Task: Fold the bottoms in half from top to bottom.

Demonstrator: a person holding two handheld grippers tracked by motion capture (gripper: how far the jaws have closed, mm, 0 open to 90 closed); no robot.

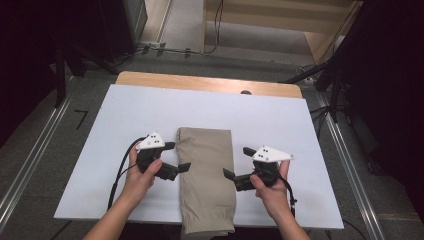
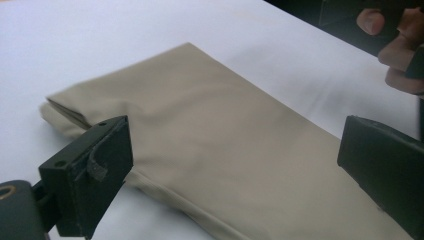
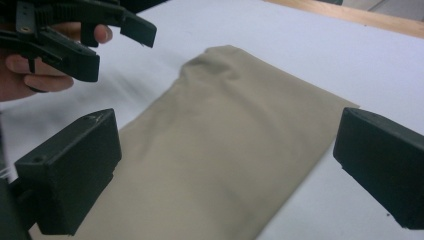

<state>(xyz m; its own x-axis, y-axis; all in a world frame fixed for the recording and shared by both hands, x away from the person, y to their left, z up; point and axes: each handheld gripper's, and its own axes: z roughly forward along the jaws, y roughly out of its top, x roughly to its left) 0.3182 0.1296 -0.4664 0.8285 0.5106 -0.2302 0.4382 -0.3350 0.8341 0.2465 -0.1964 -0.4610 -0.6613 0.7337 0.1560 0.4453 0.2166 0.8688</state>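
1. Nearest the high camera, two forearms come in over the near edge of the bench (image 1: 150,105), each hand carrying black tongs topped by a grey three-cornered plate.
2. The left tongs (image 1: 181,156) hover just beside the left long edge of the folded trousers (image 1: 207,175), jaws spread wide with nothing between them; the left gripper view has the cloth (image 2: 225,150) lying flat beyond the open jaws.
3. The right tongs (image 1: 237,162) sit likewise just beside the right long edge, also spread and empty; in the right gripper view the trousers (image 3: 220,150) lie past the two blocky jaws, with the other hand and its tongs (image 3: 115,37) farther off.
4. The trousers lie in the middle of the bench as a long narrow strip, running from mid-bench toward the near edge, where the gathered cuff end overhangs slightly.
5. Both tongs face inward at matching points on opposite sides, which I judge suits a two-sided hold for a fold across the length, or a release after one.
6. The cloth is beige, matte and smooth, a thin woven fabric with soft rounded folds at the far end and a layered edge on one side.
7. The bench top is a pale, flat sheet over a wooden board whose far edge shows as a tan strip.
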